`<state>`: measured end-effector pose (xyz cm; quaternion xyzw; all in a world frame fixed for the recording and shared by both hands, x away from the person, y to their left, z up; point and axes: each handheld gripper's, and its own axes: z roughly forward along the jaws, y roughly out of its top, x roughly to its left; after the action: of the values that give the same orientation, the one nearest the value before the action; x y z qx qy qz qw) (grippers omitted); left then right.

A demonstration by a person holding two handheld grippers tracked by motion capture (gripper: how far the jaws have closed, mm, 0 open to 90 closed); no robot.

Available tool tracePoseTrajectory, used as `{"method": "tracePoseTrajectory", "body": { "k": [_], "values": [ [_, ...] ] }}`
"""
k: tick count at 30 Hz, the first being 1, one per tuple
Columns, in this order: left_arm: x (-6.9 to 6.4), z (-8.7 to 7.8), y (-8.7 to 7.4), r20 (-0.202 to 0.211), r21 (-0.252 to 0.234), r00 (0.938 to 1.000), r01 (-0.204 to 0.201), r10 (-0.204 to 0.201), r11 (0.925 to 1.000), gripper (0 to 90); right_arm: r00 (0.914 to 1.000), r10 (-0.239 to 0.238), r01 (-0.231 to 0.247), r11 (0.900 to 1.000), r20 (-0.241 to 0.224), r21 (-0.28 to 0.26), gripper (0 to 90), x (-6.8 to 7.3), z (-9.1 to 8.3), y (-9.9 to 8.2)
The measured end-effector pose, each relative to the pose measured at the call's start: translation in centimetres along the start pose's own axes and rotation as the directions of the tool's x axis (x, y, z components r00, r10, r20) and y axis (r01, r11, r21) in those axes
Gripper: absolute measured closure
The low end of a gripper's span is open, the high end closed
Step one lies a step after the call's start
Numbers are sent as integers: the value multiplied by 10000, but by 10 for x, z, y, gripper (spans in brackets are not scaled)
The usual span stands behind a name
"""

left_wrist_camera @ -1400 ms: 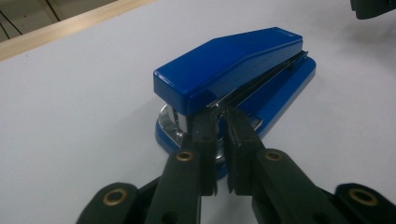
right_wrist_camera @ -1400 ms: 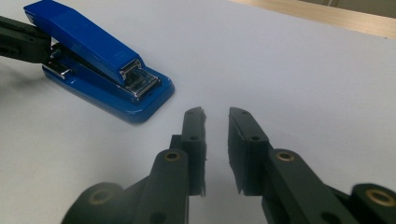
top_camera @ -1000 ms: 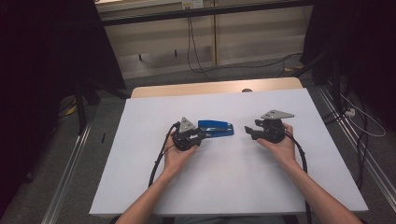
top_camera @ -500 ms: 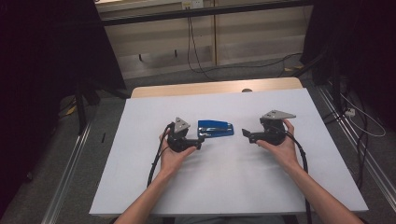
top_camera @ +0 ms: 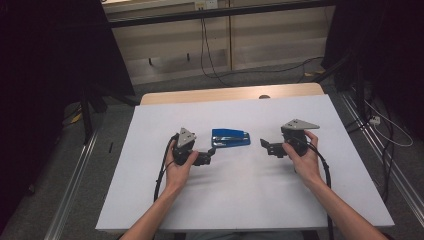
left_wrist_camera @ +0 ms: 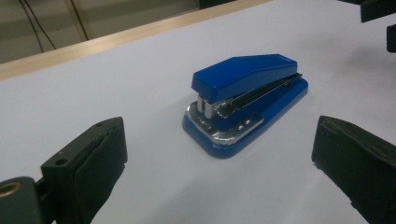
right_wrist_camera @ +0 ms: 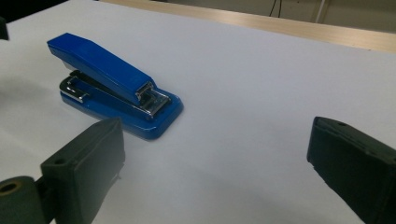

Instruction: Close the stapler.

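- We are holding the left gripper (top_camera: 210, 158) a little left of the middle of the white table (top_camera: 150, 200), its black cable trailing back toward the near edge beside our left forearm.
- Its jaws are standing wide apart, having just been opening, and nothing is sitting between them; in the left gripper view the two black pads (left_wrist_camera: 100, 163) are framing bare white surface.
- The blue stapler (top_camera: 230, 137) is lying flat on its base near the middle of the table, slightly toward the far edge, just beyond the left gripper's tips and not touching them.
- In the left gripper view the stapler (left_wrist_camera: 245, 100) is showing its metal-plated end toward us, with its top arm resting down.
- We are holding the right gripper (top_camera: 265, 147) right of the middle, pointing leftward at the stapler and staying apart from it.
- Its jaws are likewise spread apart with nothing in them; in the right gripper view the stapler (right_wrist_camera: 116, 88) is lying ahead and off to the left of the pads (right_wrist_camera: 93, 163).
- A bare wooden strip (top_camera: 230, 94) is running along the table's far edge.
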<state>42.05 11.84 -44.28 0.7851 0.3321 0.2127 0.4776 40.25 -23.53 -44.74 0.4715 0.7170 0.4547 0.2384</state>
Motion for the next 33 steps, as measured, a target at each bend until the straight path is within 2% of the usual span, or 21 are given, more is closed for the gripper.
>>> {"method": "tracePoseTrajectory", "body": {
  "k": [2, 9, 13, 20, 28, 29, 31, 33],
  "values": [
    [-2, -4, -3, -85, -97, 9999, 52, -53, 9999, 36, 9997, -229, 231, 9994, 98, -251, 59, 1, -2, -1],
    [-4, -22, -4, -133, -738, 9996, 232, -242, 9970, 33, 9997, -184, 189, 9991, 143, -382, 49, 4, -11, -2],
    [-4, -30, -9, -168, -675, 9994, 297, -309, 9973, 30, 9995, -224, 234, 9984, 205, -519, 48, 6, -17, -5],
    [-1, -48, -15, -300, -846, 9987, 397, -424, 9956, 30, 9993, -275, 293, 9969, 245, -733, 50, 11, -26, -9],
    [2, -65, -23, -472, -968, 9960, 712, -760, 9928, 30, 9991, -285, 314, 9954, 329, -911, 51, 11, -42, -16],
    [2, -67, -24, -530, -933, 9960, 674, -726, 9934, 30, 9989, -285, 318, 9952, 369, -929, 48, 12, -45, -17],
    [2, -71, -27, -523, -959, 9980, 310, -361, 9949, 30, 9989, -226, 266, 9950, 421, -962, 43, 11, -50, -19],
    [4, -76, -31, -503, -976, 9970, 532, -583, 9938, 32, 9988, -148, 193, 9950, 470, -976, 43, 11, -55, -21]
  ]
}}
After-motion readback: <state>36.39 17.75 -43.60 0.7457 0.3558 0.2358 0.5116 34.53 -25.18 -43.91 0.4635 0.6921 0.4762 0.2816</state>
